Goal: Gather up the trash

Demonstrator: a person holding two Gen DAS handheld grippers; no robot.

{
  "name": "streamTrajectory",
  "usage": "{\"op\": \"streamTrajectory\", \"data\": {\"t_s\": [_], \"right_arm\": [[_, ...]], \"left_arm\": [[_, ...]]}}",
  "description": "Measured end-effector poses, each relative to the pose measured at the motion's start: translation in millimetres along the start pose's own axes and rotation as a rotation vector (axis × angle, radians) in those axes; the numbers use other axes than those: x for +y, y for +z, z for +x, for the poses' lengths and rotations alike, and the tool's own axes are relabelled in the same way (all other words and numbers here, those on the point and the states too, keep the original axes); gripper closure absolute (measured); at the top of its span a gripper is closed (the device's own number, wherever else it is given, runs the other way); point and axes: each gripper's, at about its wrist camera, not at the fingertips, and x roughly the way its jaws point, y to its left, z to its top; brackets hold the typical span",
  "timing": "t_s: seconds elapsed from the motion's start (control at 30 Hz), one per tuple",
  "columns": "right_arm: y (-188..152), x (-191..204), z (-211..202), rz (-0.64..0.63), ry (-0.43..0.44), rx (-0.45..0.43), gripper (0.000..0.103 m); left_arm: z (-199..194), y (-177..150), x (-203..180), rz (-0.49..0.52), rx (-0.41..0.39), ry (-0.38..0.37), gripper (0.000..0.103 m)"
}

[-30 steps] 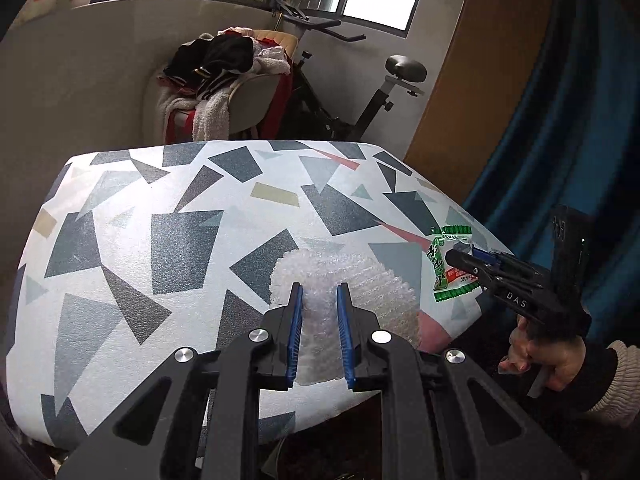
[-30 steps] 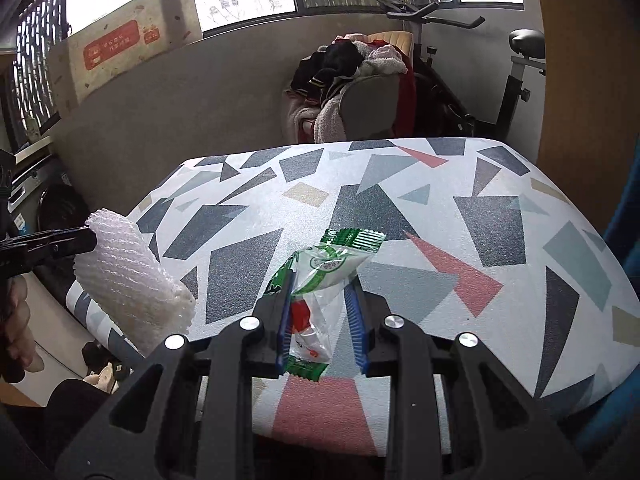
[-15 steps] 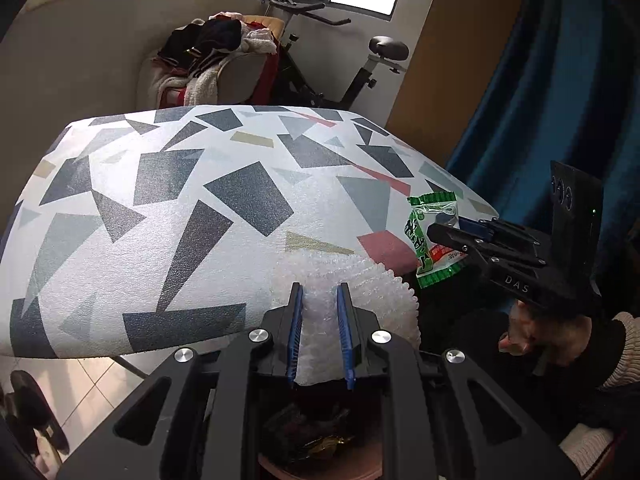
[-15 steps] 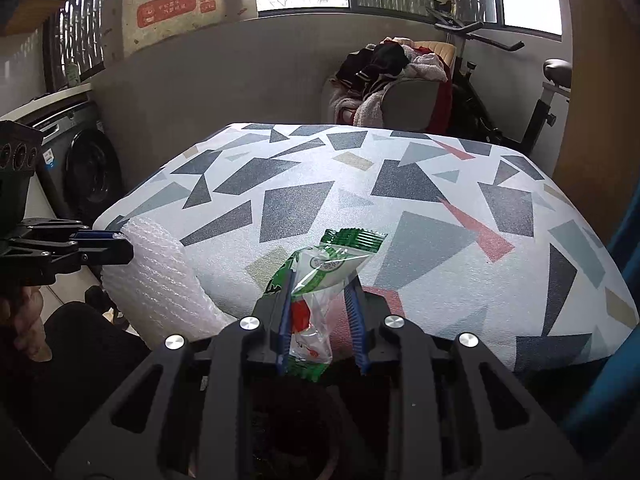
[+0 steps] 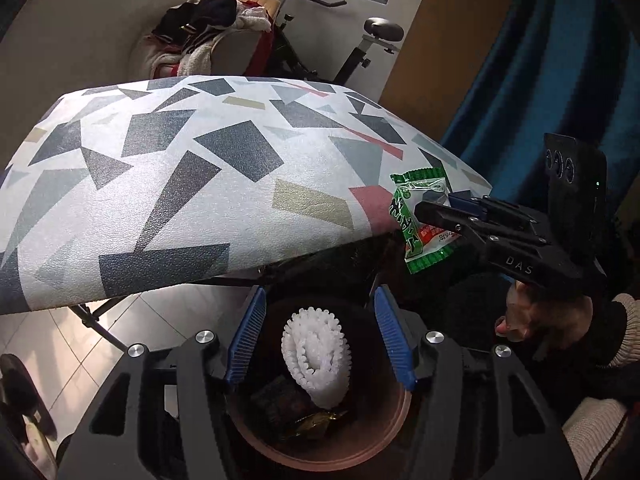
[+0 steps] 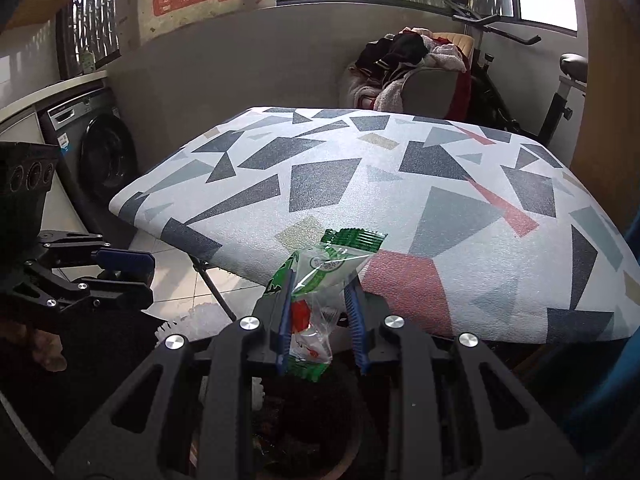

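My left gripper (image 5: 320,334) hangs over the bin (image 5: 360,446) with its jaws wide apart and nothing between them — the white foam net (image 5: 316,358) lies inside the bin, on top of darker wrappers. My right gripper (image 6: 320,322) has its jaws clamped on the green snack wrapper (image 6: 320,280), just off the near edge of the tabletop (image 6: 400,184) and above the bin's mouth.

What worries me is the release. The wrapper is light and crinkly, so it may cling to a pad or flutter sideways past the rim onto the floor tiles (image 5: 80,340). The two grippers also sit near each other over one opening — a careless swing could knock them together.
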Motion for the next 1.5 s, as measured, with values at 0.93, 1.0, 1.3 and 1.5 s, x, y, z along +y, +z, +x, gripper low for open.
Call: {"op": "streamTrajectory", "data": {"t_s": [0.93, 1.0, 1.3, 1.5], "right_arm": [[-35, 22, 54, -0.130, 0.054, 0.344, 0.075], [-36, 23, 56, -0.134, 0.055, 0.359, 0.074], [-38, 26, 62, -0.148, 0.034, 0.386, 0.058], [-34, 21, 59, -0.130, -0.012, 0.359, 0.022]], "left_arm": [[-36, 14, 10, 0.012, -0.139, 0.246, 0.007], [-35, 13, 9, 0.015, -0.135, 0.249, 0.007], [-31, 10, 10, 0.021, -0.124, 0.258, 0.006], [-30, 10, 13, 0.005, -0.123, 0.253, 0.006]]}}
